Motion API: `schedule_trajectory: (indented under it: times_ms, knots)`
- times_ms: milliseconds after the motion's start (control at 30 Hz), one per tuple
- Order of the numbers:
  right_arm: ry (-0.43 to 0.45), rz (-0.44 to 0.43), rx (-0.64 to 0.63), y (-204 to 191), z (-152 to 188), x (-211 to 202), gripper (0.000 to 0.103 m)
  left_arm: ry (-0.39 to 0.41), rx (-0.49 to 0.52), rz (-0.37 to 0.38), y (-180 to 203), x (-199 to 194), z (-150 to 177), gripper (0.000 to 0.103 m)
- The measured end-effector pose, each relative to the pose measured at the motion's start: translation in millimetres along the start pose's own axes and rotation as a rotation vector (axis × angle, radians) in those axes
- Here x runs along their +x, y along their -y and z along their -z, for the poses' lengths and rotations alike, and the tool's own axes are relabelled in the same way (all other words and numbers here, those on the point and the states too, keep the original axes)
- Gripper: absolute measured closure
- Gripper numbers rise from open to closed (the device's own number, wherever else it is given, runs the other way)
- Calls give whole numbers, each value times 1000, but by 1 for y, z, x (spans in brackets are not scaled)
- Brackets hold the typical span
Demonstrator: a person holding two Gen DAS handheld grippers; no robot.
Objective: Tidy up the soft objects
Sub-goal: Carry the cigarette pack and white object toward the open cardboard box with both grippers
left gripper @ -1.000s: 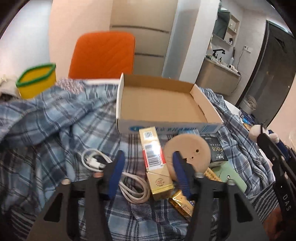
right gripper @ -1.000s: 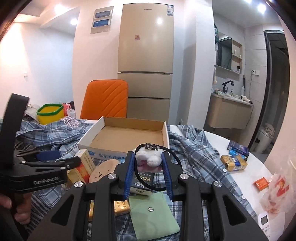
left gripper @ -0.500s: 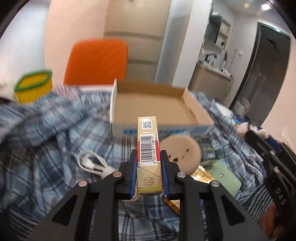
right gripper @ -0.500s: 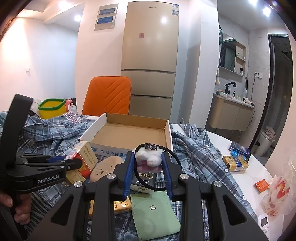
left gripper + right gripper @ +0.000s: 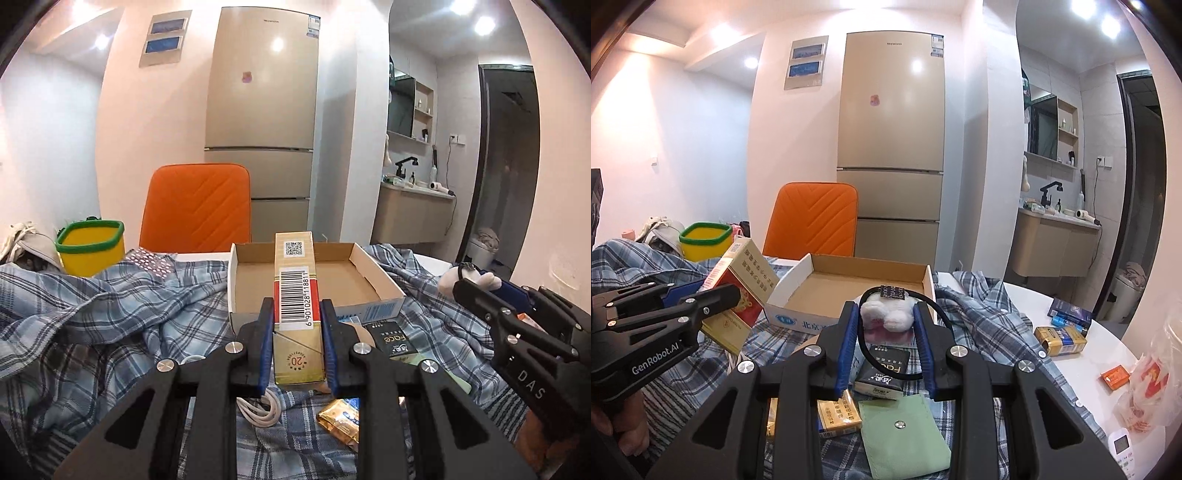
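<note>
A: What does the left gripper (image 5: 296, 325) hold?
B: A gold carton (image 5: 295, 295), clamped before the cardboard tray (image 5: 373, 273).
A: The right gripper (image 5: 885, 332)?
B: Closed on a plush hair tie (image 5: 886, 314) (above plaid cloth (image 5: 979, 321)).

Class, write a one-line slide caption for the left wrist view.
Left gripper shut on a gold carton before the open cardboard box.

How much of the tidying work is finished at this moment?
Nothing is stowed yet: the cardboard box is empty. In hand: the left gripper clamps a gold carton, the right gripper a white plush hair tie. The green pouch and small packs remain on the plaid cloth.
</note>
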State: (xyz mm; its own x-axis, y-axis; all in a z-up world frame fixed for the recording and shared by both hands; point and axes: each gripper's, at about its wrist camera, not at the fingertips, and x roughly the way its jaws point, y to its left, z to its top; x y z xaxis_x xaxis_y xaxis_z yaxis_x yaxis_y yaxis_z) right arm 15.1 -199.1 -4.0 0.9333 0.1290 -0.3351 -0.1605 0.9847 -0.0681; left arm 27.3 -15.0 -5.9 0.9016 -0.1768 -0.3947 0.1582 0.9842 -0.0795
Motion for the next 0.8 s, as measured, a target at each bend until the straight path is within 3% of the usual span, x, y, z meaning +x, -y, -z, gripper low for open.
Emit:
schedule_trajectory:
  times_ms: [333,500,800]
  knots:
    - [18,23,-4,-2,-4,-8,71,29,22,-45,8,-16,-6,81]
    - [-13,-5,-14,-13,-14,-15,71,53,52,-56,17,-27,-23,81]
    - [19,-10,17,-13,-49,-17,71,66,42,-52,16,-23,-59,81]
